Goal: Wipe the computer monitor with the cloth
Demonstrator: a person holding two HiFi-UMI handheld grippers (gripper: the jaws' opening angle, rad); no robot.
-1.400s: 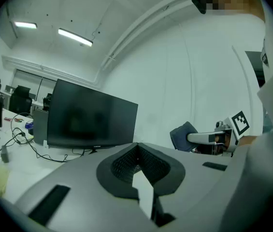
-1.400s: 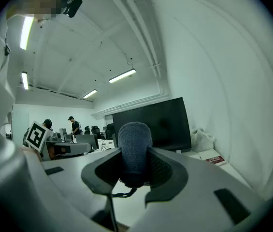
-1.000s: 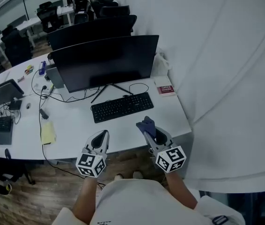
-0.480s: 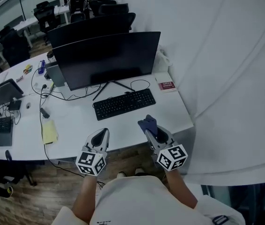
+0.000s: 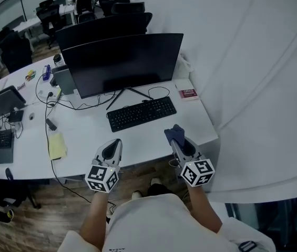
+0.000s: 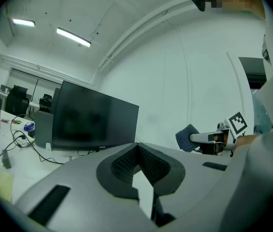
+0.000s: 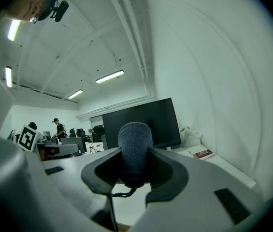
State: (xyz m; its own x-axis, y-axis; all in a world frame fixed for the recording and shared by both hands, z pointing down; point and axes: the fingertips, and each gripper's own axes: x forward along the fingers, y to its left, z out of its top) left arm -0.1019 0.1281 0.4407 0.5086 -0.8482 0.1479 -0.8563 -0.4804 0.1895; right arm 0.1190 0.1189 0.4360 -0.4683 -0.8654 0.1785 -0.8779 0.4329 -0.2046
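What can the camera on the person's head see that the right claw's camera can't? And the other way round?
Only the head view shows the keyboard, the yellow notepad and the wooden floor. Only the right gripper view shows the ceiling lights. Both show the dark monitor, the red book by the wall, and the blue cloth pinched in the right claw.
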